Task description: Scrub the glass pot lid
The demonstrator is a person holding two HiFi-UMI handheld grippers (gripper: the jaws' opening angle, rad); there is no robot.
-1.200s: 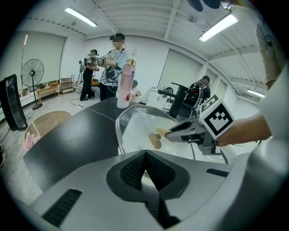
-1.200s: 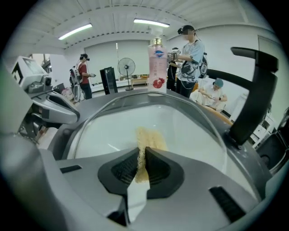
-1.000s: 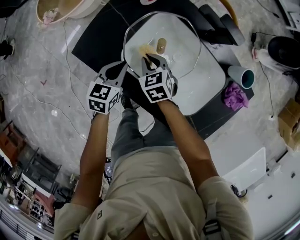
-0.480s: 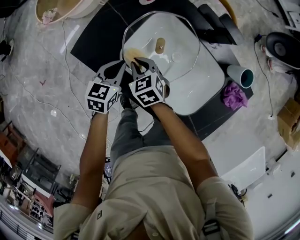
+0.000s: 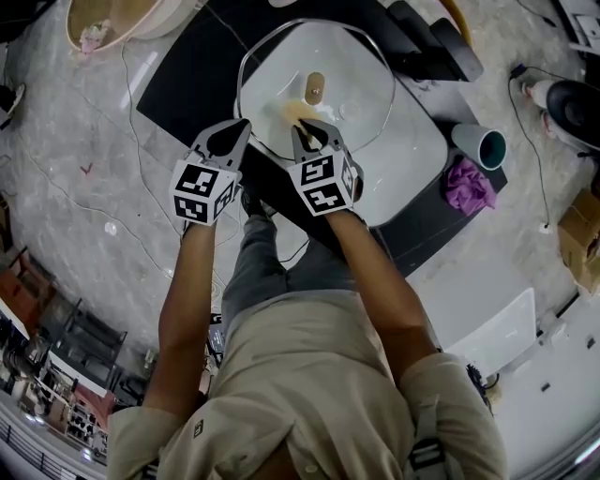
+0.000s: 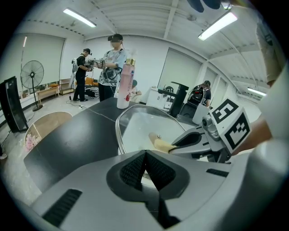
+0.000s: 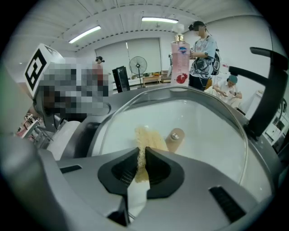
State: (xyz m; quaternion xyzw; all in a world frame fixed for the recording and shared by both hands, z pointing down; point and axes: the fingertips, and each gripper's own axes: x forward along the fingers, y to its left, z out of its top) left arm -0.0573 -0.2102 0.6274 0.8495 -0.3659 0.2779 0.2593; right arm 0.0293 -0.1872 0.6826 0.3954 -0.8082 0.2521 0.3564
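The glass pot lid (image 5: pixel 352 66) has a metal rim and a tan knob (image 5: pixel 314 87), and it sits over a white basin (image 5: pixel 412 159). My left gripper (image 5: pixel 236 129) is shut on the lid's near-left rim. In the left gripper view the rim runs in under the closed jaws (image 6: pixel 145 155). My right gripper (image 5: pixel 305 127) is shut on a yellowish sponge (image 5: pixel 292 113), which presses on the glass just short of the knob. The right gripper view shows the sponge (image 7: pixel 146 137) sticking out between the jaws (image 7: pixel 141 155), next to the knob (image 7: pixel 175 136).
The basin rests on a black mat (image 5: pixel 187 75). A teal cup (image 5: pixel 483 148) and a purple cloth (image 5: pixel 469 187) lie to the right. A beige bowl (image 5: pixel 103 23) sits far left. A pink bottle (image 6: pixel 125 83) stands behind the lid, and people stand in the background.
The right gripper swept the sponge left to the lid's rim, then back right toward the knob. The left gripper kept its hold on the rim and barely moved.
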